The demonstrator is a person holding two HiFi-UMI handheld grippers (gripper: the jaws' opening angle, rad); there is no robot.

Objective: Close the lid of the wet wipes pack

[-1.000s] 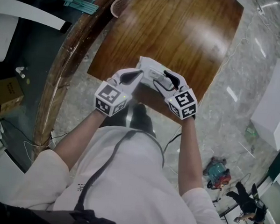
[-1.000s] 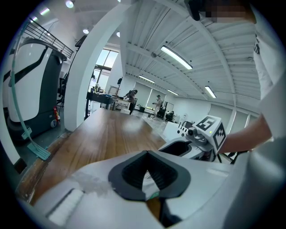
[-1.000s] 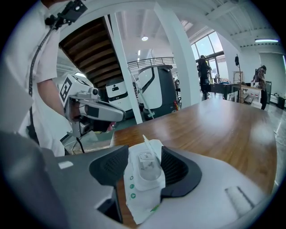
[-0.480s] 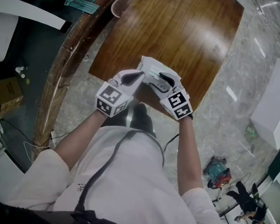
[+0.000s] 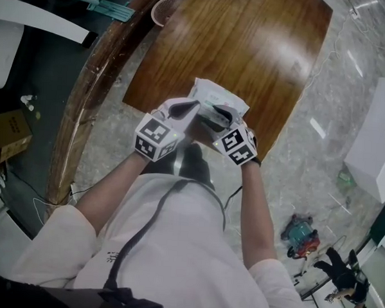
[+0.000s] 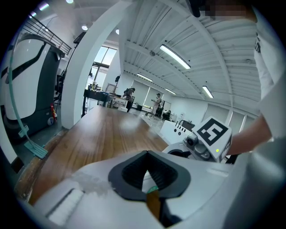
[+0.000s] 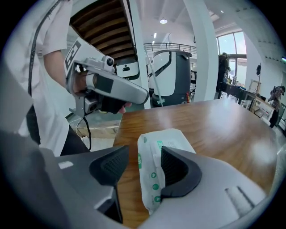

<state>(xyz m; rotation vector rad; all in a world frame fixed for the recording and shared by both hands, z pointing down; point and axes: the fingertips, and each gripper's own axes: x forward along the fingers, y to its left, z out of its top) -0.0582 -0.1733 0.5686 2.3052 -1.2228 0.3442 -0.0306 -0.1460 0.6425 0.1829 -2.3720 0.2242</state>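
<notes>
pressure should fall flat on the lid — left gripper (image 6: 147, 155) fingers pinch the wet wipes pack (image 7: 173, 136) edge, right gripper (image 7: 144, 154) fingers stand apart astride it.

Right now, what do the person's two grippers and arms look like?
Both the left gripper and the right gripper have pale grey rounded shells and black ribbed jaw pads. Each carries a white cube with black square markers; the right one shows a small green light. A black cable hangs from the left gripper. The person wears a white short-sleeved shirt.
</notes>
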